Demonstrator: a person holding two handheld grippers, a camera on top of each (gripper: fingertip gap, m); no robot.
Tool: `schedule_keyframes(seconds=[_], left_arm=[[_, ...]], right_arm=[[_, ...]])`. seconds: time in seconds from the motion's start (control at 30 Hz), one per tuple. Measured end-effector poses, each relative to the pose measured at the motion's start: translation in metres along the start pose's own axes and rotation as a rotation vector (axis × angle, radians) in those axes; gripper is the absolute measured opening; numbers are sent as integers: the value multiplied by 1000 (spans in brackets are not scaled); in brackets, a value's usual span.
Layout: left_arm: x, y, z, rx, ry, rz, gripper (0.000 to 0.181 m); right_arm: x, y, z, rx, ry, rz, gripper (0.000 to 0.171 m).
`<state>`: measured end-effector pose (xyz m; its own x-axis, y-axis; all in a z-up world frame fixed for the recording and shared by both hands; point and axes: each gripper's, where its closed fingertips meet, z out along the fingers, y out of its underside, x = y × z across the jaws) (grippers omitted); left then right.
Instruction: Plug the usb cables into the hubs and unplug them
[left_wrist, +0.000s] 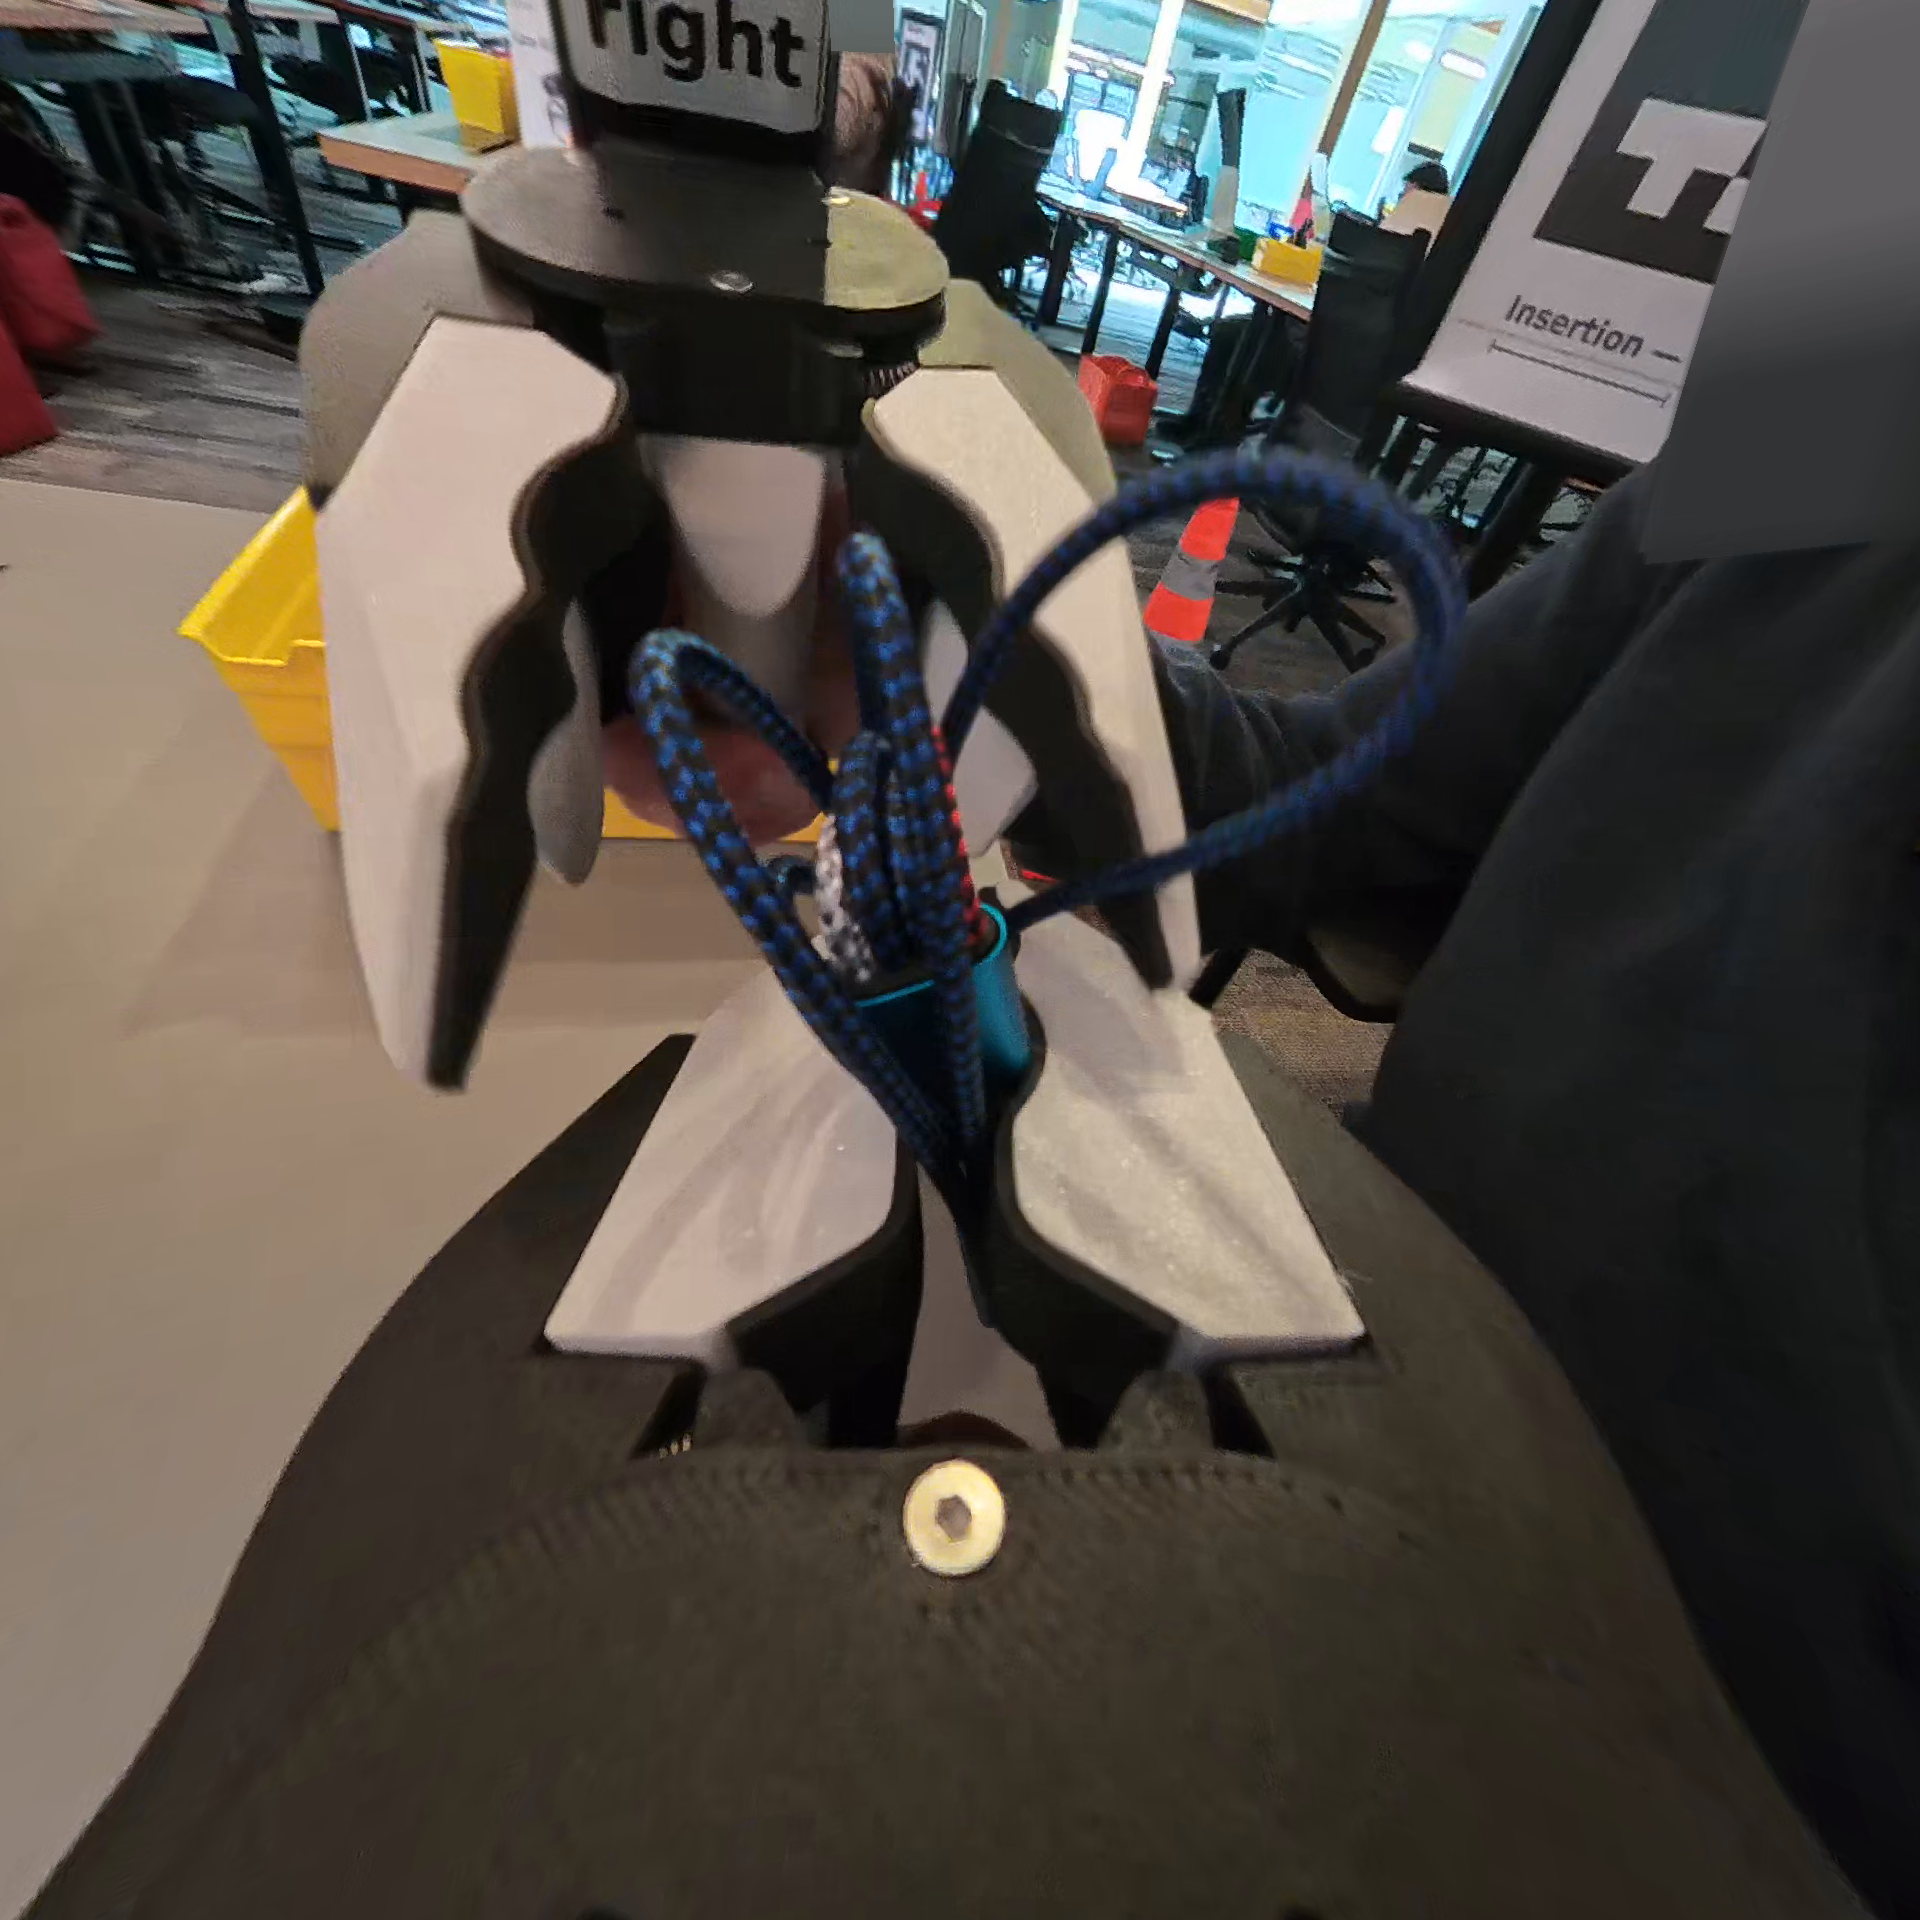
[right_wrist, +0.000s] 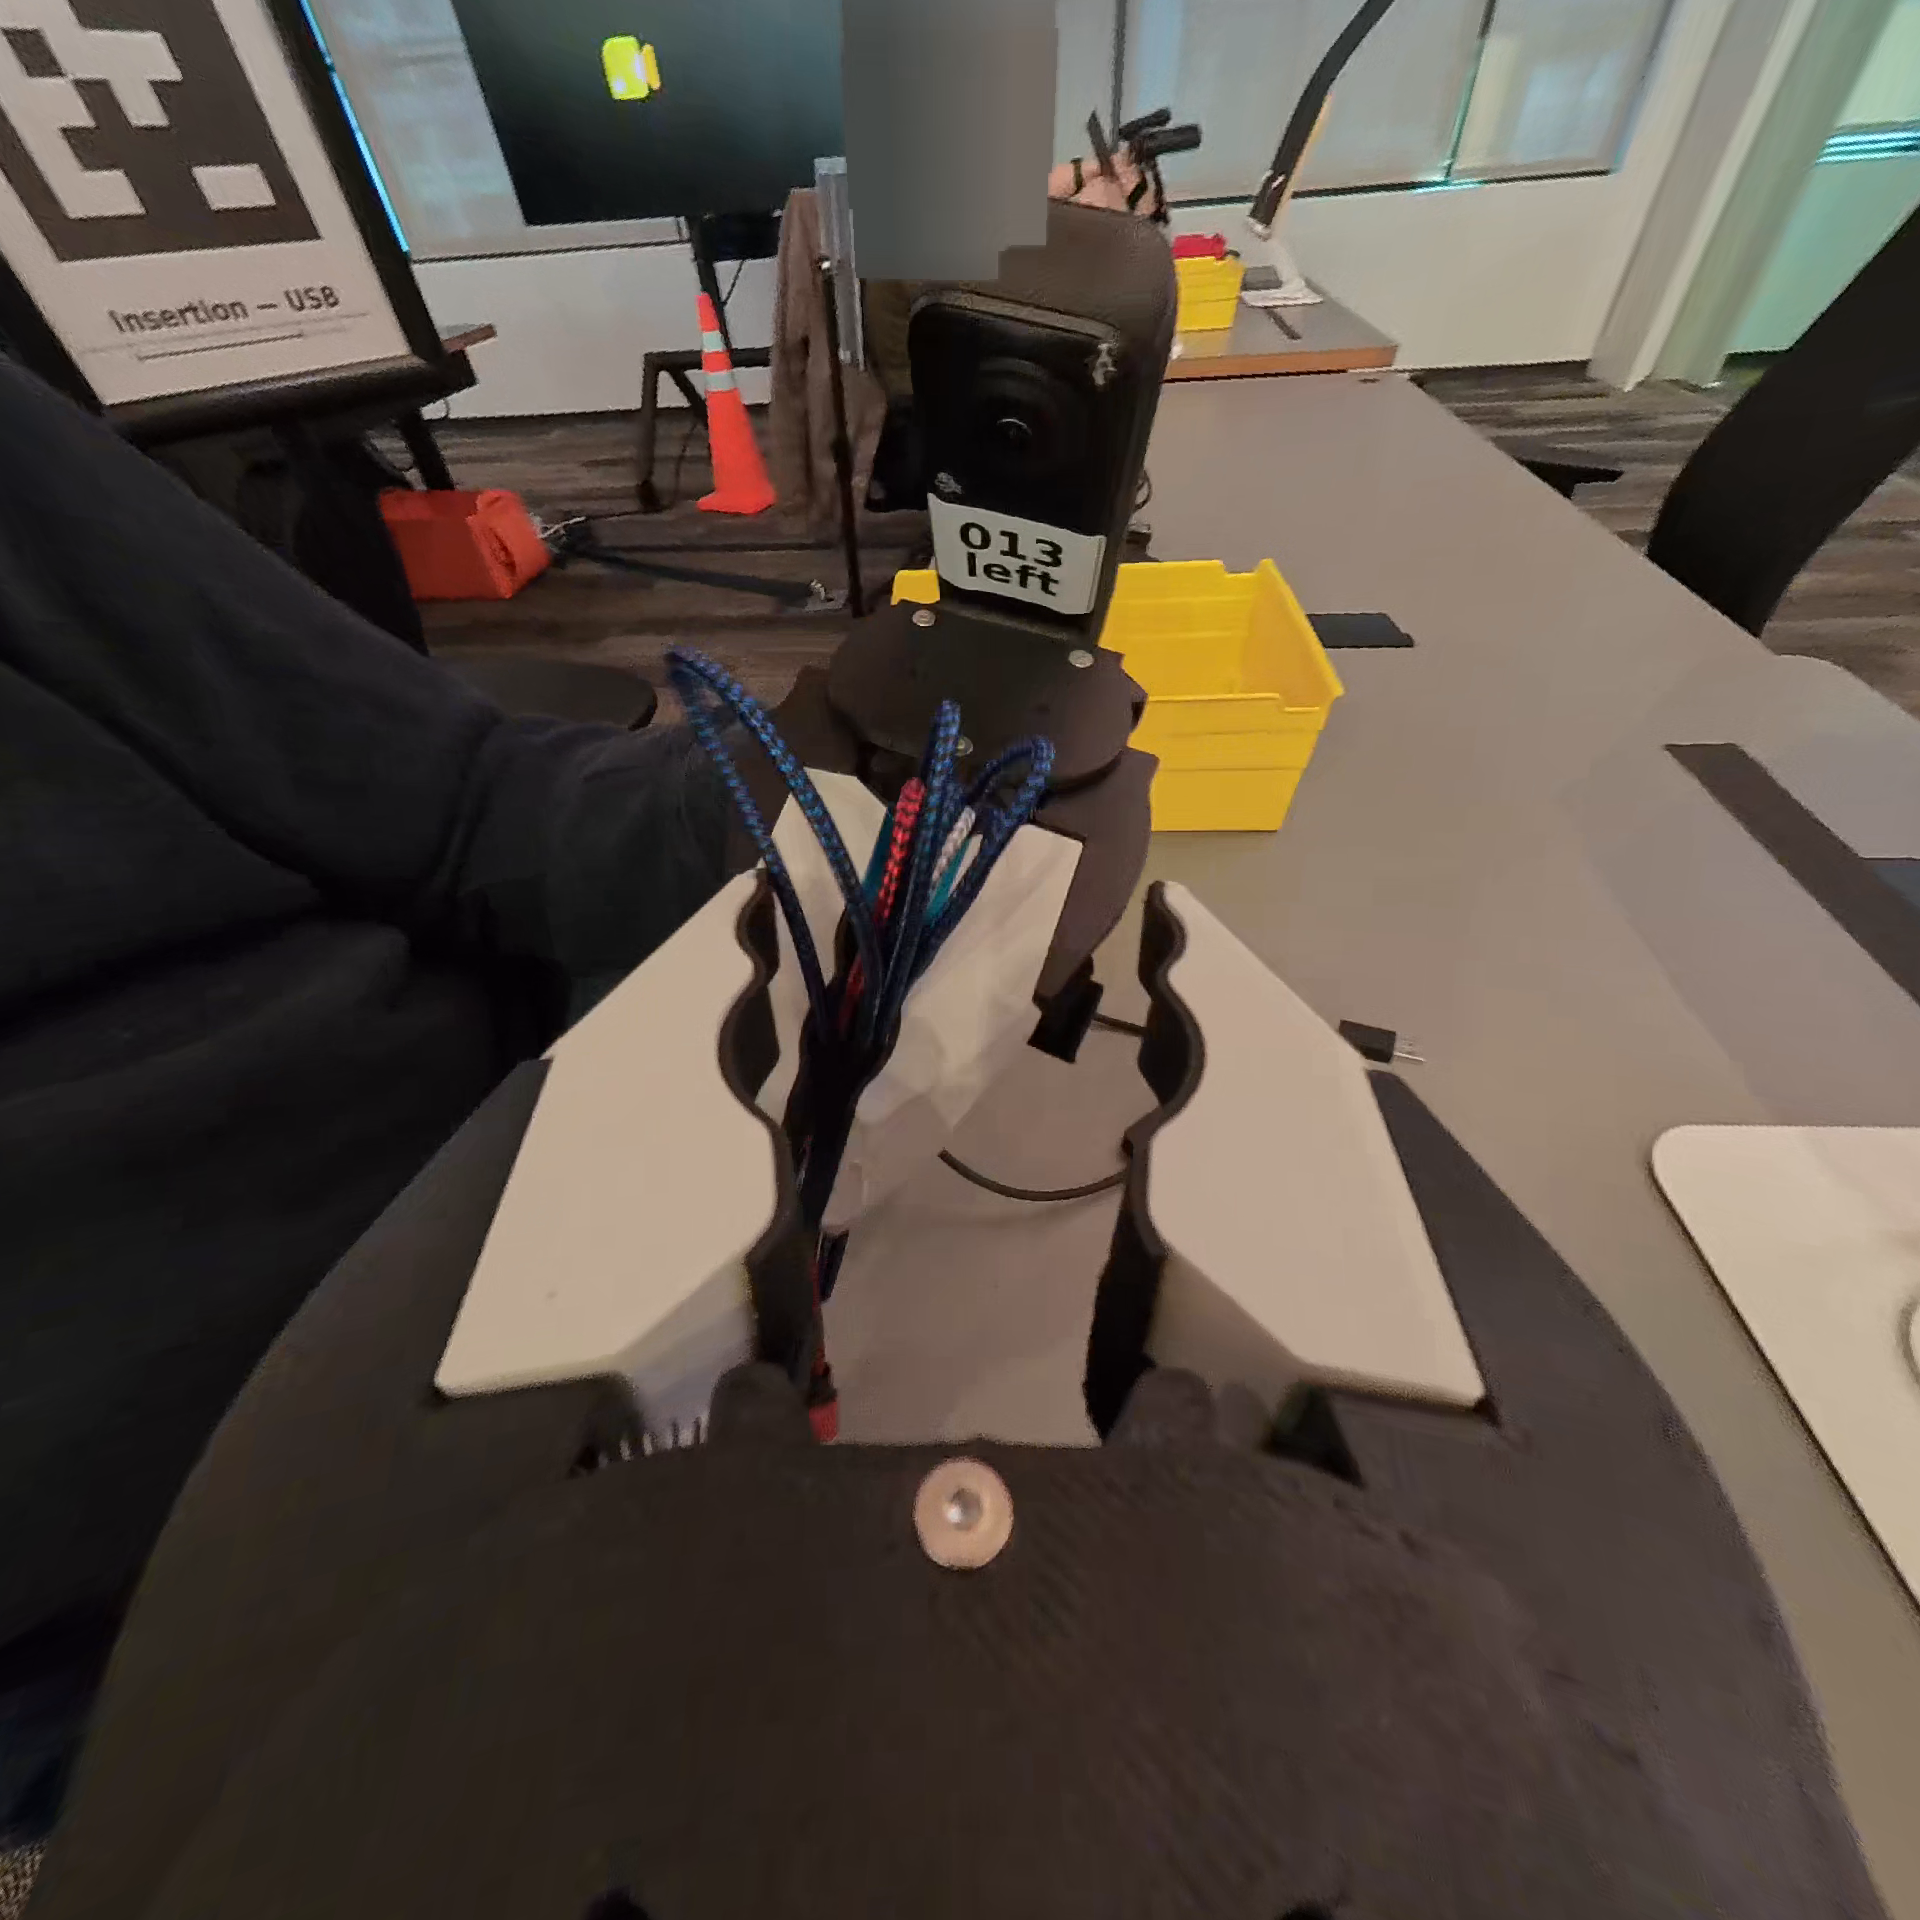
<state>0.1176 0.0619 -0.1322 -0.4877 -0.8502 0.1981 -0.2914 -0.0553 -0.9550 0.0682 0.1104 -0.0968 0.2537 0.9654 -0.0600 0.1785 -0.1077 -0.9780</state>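
Clamped in the closed left gripper (left_wrist: 961, 1122), the limp, light braided usb cables (left_wrist: 894, 831) loop toward twelve o'clock between the open right gripper (right_wrist: 961, 935)'s fingers, best gripped by their rigid teal plugs (left_wrist: 997, 997).

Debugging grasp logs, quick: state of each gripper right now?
Left gripper: shut on the bundle of braided USB cables.
Right gripper: open, straddling the bundle, gripping nothing.

Between the white-and-black fingers of the left tongs (left_wrist: 961, 1049) sits a bundle of cords (left_wrist: 894, 862) braided in blue-and-black check, one red-and-black, one white-speckled, with teal plugs (left_wrist: 997, 997), and beyond the tongs a yellow bin (right_wrist: 1236, 686) and an orange-and-grey cone (right_wrist: 732, 416).
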Motion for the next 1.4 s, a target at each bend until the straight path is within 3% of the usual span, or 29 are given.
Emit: schedule_keyframes(seconds=[0.07,0.1,0.17,0.33,0.43,0.6,0.67,0.87,1.07,1.17,1.27,1.4], left_arm=[[3,1,2,-7,20,-3,7],[3,2,2,-13,20,-2,7],[2,4,1,-22,10,-1,7],[-8,3,-5,-8,-42,-22,9],[-20,-1,-8,18,-117,-28,23],[-38,3,-9,9,-272,8,29],[-42,3,-9,16,-295,9,11],[-36,4,-8,34,-202,-55,3],[-5,1,-7,65,28,-34,3],[13,5,-1,45,144,-21,3],[26,11,4,11,234,-18,1],[48,18,6,0,385,-19,3]], right_arm=[[-8,2,7,2,-53,-8,50],[-16,3,9,7,-100,-10,31],[-15,3,11,20,-99,-2,21],[-9,0,10,76,-82,46,15],[8,-6,3,139,-4,105,14],[24,-9,-7,212,110,151,14],[22,-11,-6,246,99,163,14],[19,-11,-8,250,73,165,17],[-1,-17,-26,265,-121,147,76],[-15,-12,-23,254,-240,130,85],[-39,1,-7,177,-367,59,81],[-68,4,1,195,-535,-28,60]])
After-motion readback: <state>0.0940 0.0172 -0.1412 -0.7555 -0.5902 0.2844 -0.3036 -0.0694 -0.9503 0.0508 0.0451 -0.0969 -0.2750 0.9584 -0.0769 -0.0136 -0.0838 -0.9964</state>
